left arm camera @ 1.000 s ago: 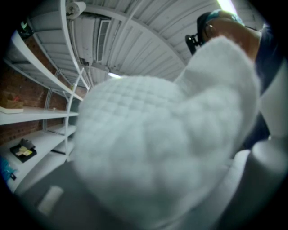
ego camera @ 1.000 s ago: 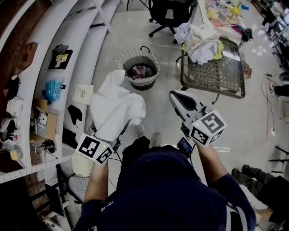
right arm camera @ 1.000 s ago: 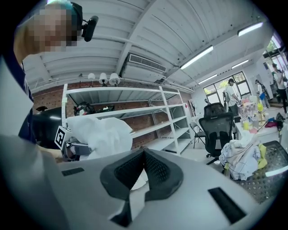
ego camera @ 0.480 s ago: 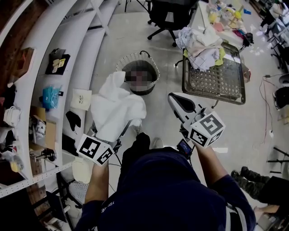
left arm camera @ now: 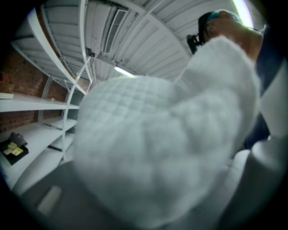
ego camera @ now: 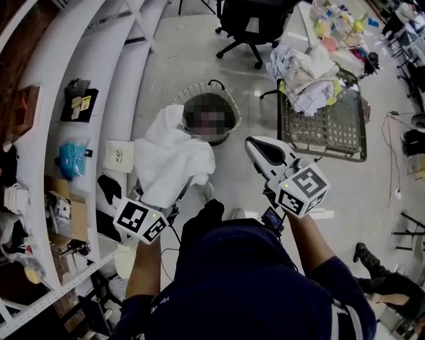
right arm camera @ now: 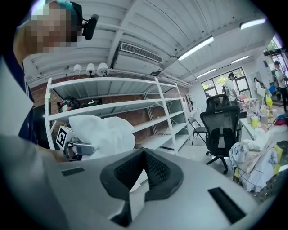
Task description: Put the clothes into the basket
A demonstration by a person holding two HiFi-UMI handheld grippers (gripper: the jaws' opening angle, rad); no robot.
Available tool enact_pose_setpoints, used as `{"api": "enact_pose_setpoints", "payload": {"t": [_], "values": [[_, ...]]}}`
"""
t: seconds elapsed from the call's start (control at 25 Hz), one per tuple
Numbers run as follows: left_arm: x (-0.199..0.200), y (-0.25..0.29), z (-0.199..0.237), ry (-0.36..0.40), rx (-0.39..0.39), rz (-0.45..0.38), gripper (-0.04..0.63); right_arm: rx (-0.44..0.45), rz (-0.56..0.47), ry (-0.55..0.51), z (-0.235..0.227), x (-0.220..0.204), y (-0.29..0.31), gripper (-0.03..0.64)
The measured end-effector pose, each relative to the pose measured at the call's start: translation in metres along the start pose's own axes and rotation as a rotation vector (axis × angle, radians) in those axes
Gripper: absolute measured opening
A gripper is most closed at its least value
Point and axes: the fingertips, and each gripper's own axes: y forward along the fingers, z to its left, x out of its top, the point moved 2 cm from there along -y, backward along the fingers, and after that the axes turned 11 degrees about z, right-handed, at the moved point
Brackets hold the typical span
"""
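Observation:
A white quilted garment (ego camera: 172, 159) hangs bunched over my left gripper (ego camera: 176, 192), which is shut on it; the cloth hides the jaws. It fills the left gripper view as a blurred white mass (left arm camera: 166, 148). In the right gripper view the same garment (right arm camera: 105, 130) shows at the left. The round wicker basket (ego camera: 234, 106) stands on the floor just beyond the garment. My right gripper (ego camera: 255, 147) is held level beside it, shut, with its black pads (right arm camera: 155, 168) meeting and nothing between them.
White curved shelving (ego camera: 99, 99) with small items runs along the left. A wire table (ego camera: 332, 126) at the right carries a heap of clothes (ego camera: 305, 70). A black office chair (ego camera: 249, 20) stands behind the basket. Bare concrete floor lies between basket and table.
Both grippers have travelled forward together; the basket and wire table now sit lower and nearer in the head view. The garment stays in the left gripper, and the right stays shut.

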Motion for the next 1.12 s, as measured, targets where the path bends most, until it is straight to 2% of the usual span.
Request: {"api": "enact_pose_setpoints", "payload": {"t": [0.48, 0.8, 1.12], "values": [[0.020, 0.018, 0.105, -0.004, -0.056, 0.030, 0.247, -0.041, 0.011, 0.023, -0.017, 0.043, 0.096, 0.006], [0.033, 0.032, 0.138, -0.006, -0.075, 0.029, 0.247, -0.063, 0.017, 0.027, -0.033, 0.059, 0.122, 0.006], [0.037, 0.061, 0.164, -0.033, -0.069, 0.052, 0.247, -0.069, 0.028, 0.053, -0.070, 0.066, 0.145, 0.006]]}}
